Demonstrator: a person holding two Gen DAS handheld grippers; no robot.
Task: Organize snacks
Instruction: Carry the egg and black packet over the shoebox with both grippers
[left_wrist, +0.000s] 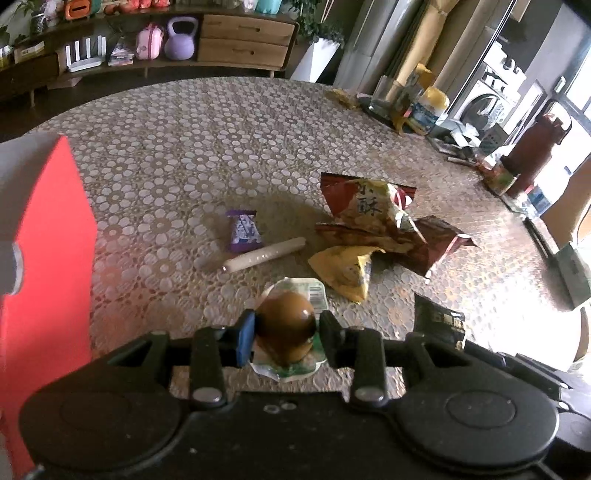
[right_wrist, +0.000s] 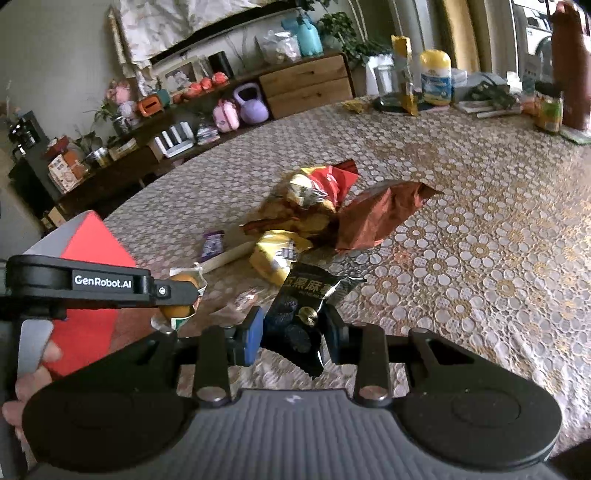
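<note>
**Both grippers hold a snack above the tabletop**

Nearest in the left wrist view, the left gripper (left_wrist: 286, 338) has its fingers (left_wrist: 246, 338) narrowed onto a packed brown egg (left_wrist: 286, 328), pads pressing its two sides, the clear wrapper spilling out above and below. In the right wrist view, the right gripper (right_wrist: 293, 336) likewise has its fingers (right_wrist: 253, 336) closed partway on a black packet (right_wrist: 306, 310), which stands up between them. The left gripper shows there too, at the left, with the person's hand (right_wrist: 29, 387) behind it.

Just beyond the egg, on the patterned tabletop (left_wrist: 166, 147), lie a yellow packet (left_wrist: 345, 271), a pale sausage stick (left_wrist: 264, 254) and a small purple packet (left_wrist: 243, 230), the stick just beside the purple one. Further right sits a heap of crumpled red bags (left_wrist: 373, 218). A red box (left_wrist: 44, 258) stands at the near left edge.

At the far right of the tabletop stand a yellow-lidded tub (right_wrist: 436, 77) and a dark red flask (right_wrist: 570, 66). Beyond the tabletop, a wooden sideboard (left_wrist: 243, 40) lines the wall.
</note>
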